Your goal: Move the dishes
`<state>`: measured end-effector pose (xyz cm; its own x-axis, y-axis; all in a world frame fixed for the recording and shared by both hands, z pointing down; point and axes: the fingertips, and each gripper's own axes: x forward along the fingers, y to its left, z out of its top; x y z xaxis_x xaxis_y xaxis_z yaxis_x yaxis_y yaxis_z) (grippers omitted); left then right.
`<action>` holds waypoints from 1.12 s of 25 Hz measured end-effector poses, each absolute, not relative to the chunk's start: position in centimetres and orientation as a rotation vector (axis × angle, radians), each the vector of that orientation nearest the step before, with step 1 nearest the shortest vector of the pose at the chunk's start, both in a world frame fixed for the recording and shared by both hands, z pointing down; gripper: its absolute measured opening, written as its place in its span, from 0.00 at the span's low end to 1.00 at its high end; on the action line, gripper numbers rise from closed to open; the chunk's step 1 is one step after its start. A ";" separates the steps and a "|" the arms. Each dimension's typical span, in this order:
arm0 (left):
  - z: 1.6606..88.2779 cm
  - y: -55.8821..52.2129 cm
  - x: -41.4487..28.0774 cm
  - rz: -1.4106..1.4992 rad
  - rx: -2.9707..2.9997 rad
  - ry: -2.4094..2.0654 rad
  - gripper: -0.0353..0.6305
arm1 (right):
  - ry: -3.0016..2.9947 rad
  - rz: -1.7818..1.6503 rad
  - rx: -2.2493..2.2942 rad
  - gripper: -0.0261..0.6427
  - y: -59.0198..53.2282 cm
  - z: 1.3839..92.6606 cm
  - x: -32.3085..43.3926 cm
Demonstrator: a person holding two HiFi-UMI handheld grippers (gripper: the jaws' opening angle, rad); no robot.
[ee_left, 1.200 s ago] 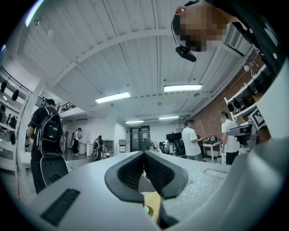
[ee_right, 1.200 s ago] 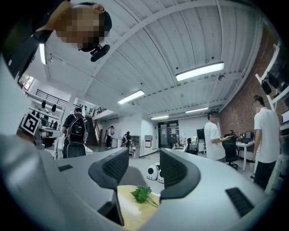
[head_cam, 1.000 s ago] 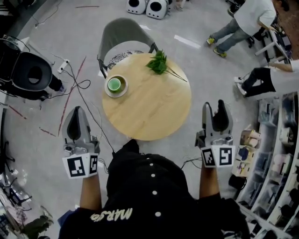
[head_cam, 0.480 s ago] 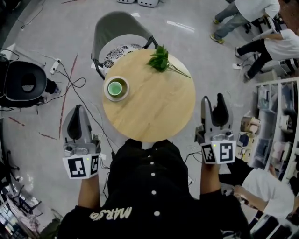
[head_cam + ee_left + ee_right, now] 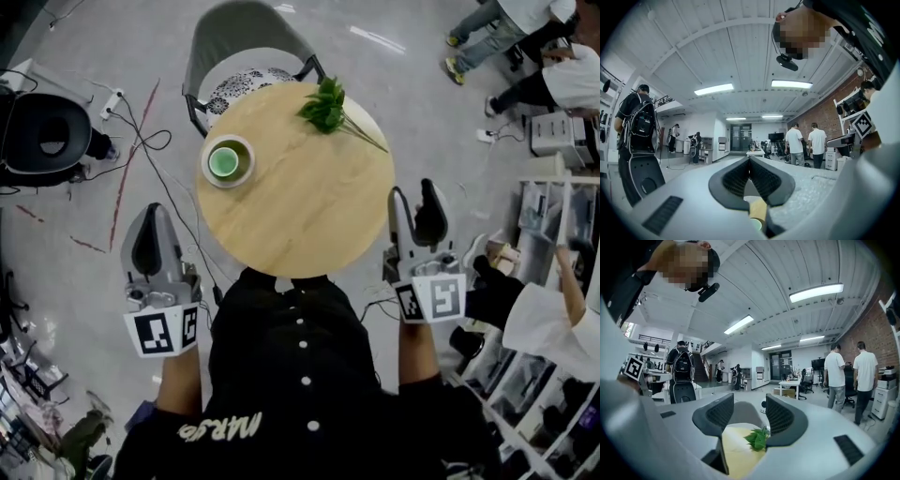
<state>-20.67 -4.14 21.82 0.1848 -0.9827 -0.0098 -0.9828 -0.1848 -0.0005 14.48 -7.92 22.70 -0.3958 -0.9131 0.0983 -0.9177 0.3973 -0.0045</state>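
A green cup on a pale saucer (image 5: 228,161) stands at the left side of a round wooden table (image 5: 300,206). A leafy green sprig (image 5: 326,106) lies at the table's far edge. My left gripper (image 5: 153,234) hangs off the table's left, over the floor, its jaws shut with nothing in them; in its own view (image 5: 749,161) the cup (image 5: 756,224) peeks out low behind the pads. My right gripper (image 5: 412,208) is close to the table's right edge, open and empty. Between its fingers (image 5: 749,414) I see the sprig (image 5: 757,438) and the tabletop (image 5: 736,453).
A grey chair (image 5: 246,47) with a patterned cushion is tucked in at the table's far side. A black round device (image 5: 47,136) and cables lie on the floor at left. Shelves (image 5: 553,234) and a crouching person (image 5: 548,319) are at right; others stand at upper right.
Both grippers have drifted forward, the right one leftward to the table's edge. The table has slid nearer in the head view, and a person has appeared at the right.
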 end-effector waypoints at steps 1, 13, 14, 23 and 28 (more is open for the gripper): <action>22.0 -4.0 -20.5 0.007 -2.411 2.006 0.06 | -2.562 0.104 1.650 0.33 -8.2 23.4 14.2; 26.5 -2.5 -21.5 -0.056 -2.408 2.106 0.06 | -2.557 0.238 1.119 0.35 -11.4 35.1 3.1; 26.9 -2.4 -21.7 -0.060 -2.410 2.111 0.06 | -2.560 0.241 1.083 0.35 -11.6 35.9 2.0; 30.8 -2.4 -24.3 -0.070 -2.429 2.184 0.06 | -2.564 0.252 0.787 0.39 -13.3 43.6 -8.4; 33.6 -2.3 -25.7 -0.095 -2.451 2.223 0.06 | -2.559 0.229 0.647 0.43 -13.9 47.9 -13.7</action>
